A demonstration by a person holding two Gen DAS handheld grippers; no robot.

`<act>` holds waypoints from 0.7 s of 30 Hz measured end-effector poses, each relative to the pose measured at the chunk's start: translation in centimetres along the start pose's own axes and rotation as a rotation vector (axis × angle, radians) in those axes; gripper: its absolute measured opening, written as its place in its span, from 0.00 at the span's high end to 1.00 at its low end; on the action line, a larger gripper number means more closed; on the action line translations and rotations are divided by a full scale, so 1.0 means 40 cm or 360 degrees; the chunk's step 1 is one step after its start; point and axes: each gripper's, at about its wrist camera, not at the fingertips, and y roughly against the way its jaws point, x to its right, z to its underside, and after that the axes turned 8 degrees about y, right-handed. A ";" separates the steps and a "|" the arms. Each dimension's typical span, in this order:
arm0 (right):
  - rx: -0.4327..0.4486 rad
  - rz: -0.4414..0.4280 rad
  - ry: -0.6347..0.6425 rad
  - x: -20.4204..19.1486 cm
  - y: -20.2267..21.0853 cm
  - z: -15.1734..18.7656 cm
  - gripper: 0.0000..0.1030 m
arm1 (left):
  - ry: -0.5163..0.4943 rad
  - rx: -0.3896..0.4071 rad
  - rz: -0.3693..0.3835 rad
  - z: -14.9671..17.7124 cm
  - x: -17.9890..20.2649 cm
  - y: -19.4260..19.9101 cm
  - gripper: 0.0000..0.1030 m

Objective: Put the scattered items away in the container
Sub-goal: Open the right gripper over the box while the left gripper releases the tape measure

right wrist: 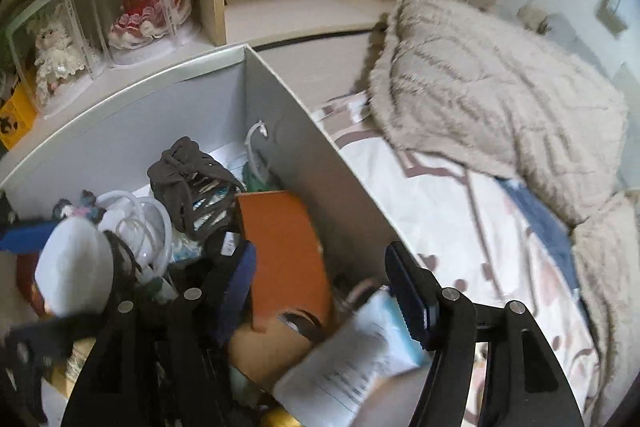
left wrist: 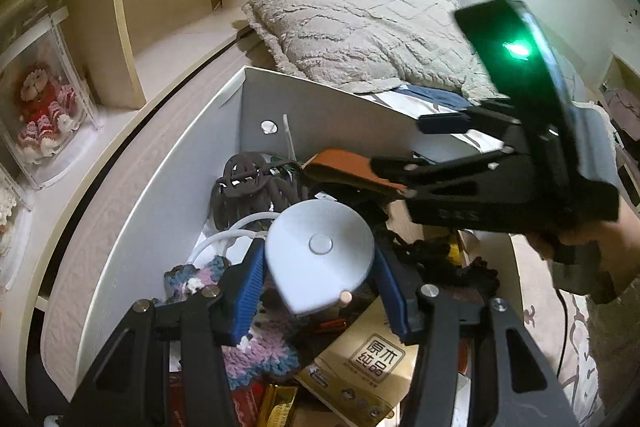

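Observation:
My left gripper (left wrist: 320,255) is shut on a white teardrop-shaped disc (left wrist: 320,247) and holds it over the white box (left wrist: 320,115). The same disc shows blurred at the left of the right wrist view (right wrist: 72,267). The box holds several items: a dark brown strappy bundle (left wrist: 248,187), a knitted pink-and-blue piece (left wrist: 256,351), a white cable (left wrist: 224,239) and a tan packet (left wrist: 368,367). My right gripper (right wrist: 324,267) stands open inside the box near its right wall (right wrist: 320,163). An orange flat item (right wrist: 284,247) lies between its fingers, free of the right pad. A blurred white-and-blue packet (right wrist: 360,351) lies below.
A furry beige pillow (left wrist: 360,31) (right wrist: 500,95) lies on the patterned bedsheet (right wrist: 460,227) beside the box. A wooden shelf (left wrist: 168,7) behind holds dolls in clear cases (right wrist: 148,11). A person's hand (left wrist: 580,239) grips the right gripper's handle.

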 end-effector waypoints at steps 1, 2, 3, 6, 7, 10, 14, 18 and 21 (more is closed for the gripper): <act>0.0004 0.0003 0.0001 0.000 0.004 0.001 0.35 | 0.0004 -0.0006 -0.0004 -0.001 -0.002 -0.002 0.49; 0.0005 0.0001 -0.0003 0.002 0.007 0.004 0.35 | 0.0007 -0.0013 -0.0005 -0.001 -0.003 -0.004 0.49; 0.0006 0.0001 -0.0008 0.002 0.009 0.007 0.35 | 0.0012 -0.0019 -0.0006 -0.002 -0.004 -0.006 0.49; 0.0021 0.0052 0.0004 -0.004 0.014 0.017 0.35 | 0.0014 -0.0032 -0.0008 -0.003 -0.007 -0.011 0.49; 0.0025 0.0068 0.0009 -0.009 0.016 0.020 0.35 | 0.0013 -0.0039 -0.0007 -0.001 -0.007 -0.012 0.49; 0.0018 0.0001 0.0049 -0.024 0.016 0.027 0.51 | 0.0014 -0.0059 0.0004 0.002 -0.010 -0.018 0.49; -0.0036 0.0039 0.0100 -0.040 0.001 0.030 0.52 | 0.0040 -0.0077 0.0019 0.003 -0.018 -0.021 0.49; -0.0095 0.0192 0.0005 -0.007 -0.021 0.039 0.52 | 0.0033 -0.0113 0.0037 0.008 -0.015 -0.029 0.49; -0.0064 0.0162 -0.0068 0.014 -0.010 0.054 0.52 | -0.0003 -0.0134 0.0044 0.008 -0.004 -0.035 0.49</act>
